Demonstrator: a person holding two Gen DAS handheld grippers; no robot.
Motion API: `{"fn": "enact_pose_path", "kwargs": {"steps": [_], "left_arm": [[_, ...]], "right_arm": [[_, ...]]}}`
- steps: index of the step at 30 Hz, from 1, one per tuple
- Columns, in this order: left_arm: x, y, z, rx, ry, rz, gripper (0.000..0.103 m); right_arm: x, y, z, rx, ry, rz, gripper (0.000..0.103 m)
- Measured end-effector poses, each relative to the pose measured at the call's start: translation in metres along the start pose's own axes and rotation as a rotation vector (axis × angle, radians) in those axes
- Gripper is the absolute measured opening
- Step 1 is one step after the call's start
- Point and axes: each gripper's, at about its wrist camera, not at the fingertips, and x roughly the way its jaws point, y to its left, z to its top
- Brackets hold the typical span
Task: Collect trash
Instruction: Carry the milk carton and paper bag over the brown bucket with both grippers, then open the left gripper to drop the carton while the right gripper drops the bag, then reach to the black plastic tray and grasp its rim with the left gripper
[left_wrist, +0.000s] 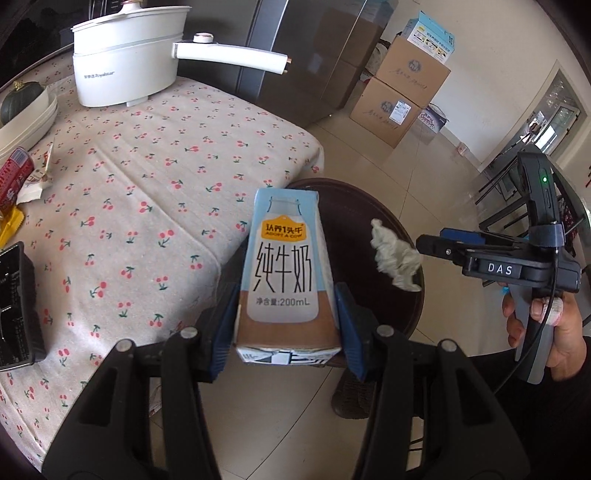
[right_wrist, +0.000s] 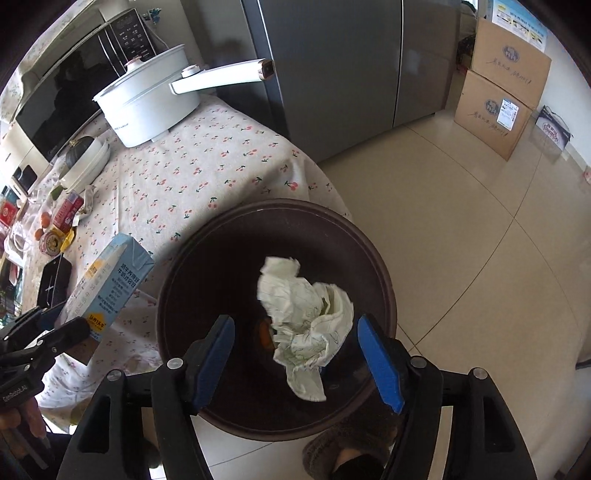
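Note:
My left gripper (left_wrist: 286, 325) is shut on a blue 200 mL milk carton (left_wrist: 286, 273), held upright beside the table edge; the carton also shows in the right wrist view (right_wrist: 107, 288). A crumpled white tissue (right_wrist: 306, 317) hangs in the air between the fingers of my right gripper (right_wrist: 295, 354), whose jaws stand wide apart, above a dark round bin (right_wrist: 207, 266). In the left wrist view the tissue (left_wrist: 397, 256) floats off the right gripper's fingertips (left_wrist: 424, 245), over the bin (left_wrist: 369, 206).
The table has a cherry-print cloth (left_wrist: 147, 177) with a white electric pot (left_wrist: 125, 55), a red can and wrappers (left_wrist: 22, 181) at the left, and a black device (left_wrist: 14, 306). Cardboard boxes (right_wrist: 498, 92) and a grey fridge (right_wrist: 332, 66) stand on the tiled floor.

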Motion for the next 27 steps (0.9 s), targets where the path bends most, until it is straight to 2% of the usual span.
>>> {"fn": "enact_pose_path", "kwargs": {"steps": [11,14,16,17,18,27], "left_arm": [[0.030,-0.022,0.006,0.034,0.024,-0.025,0.053],[0.031,-0.025,0.007,0.047,0.004,-0.021,0.053],[0.028,-0.025,0.010,0.056,-0.027,0.016,0.061],[0.027,-0.024,0.011,0.054,-0.035,0.035,0.081],[0.024,-0.022,0.011,0.046,-0.050,0.057,0.091],[0.013,0.006,0.006,-0.005,-0.013,0.167,0.100]], "right_arm": [[0.000,-0.022,-0.003,0.030,0.005,-0.018,0.073],[-0.001,-0.023,-0.004,0.032,0.005,-0.018,0.073],[-0.002,-0.023,-0.003,0.030,0.004,-0.020,0.073],[-0.002,-0.022,-0.003,0.027,0.002,-0.021,0.074],[-0.002,-0.021,-0.003,0.025,0.001,-0.021,0.075],[-0.001,-0.011,-0.001,0.003,0.002,-0.023,0.078]]}}
